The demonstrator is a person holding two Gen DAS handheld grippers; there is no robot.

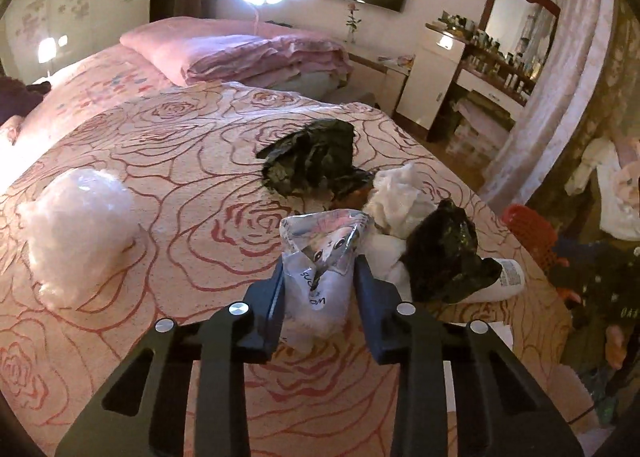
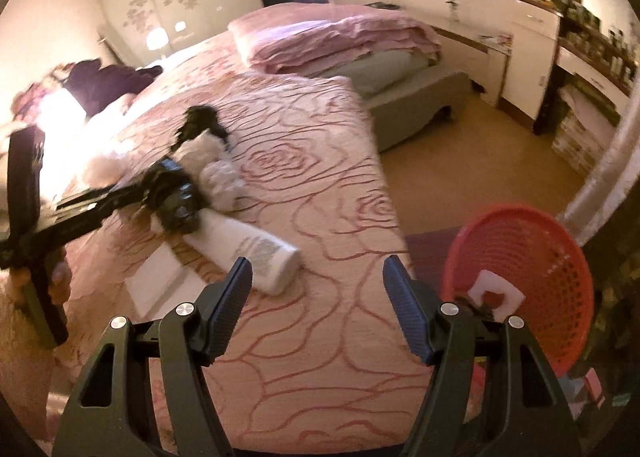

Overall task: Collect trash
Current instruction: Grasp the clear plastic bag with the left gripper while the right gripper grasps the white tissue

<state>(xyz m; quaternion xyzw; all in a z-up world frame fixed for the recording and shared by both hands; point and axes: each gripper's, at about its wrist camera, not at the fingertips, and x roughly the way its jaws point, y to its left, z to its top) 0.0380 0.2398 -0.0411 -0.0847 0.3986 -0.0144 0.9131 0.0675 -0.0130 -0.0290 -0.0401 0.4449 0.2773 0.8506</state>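
We see the left gripper (image 1: 319, 269) pinching a printed plastic wrapper (image 1: 320, 253) on the bed (image 1: 160, 161); the right gripper's (image 2: 318, 271) fingers stand spread, empty.

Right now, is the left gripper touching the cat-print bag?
Touching. The left wrist view shows the left gripper with both fingers pressed against the cat-print bag, pinching it.
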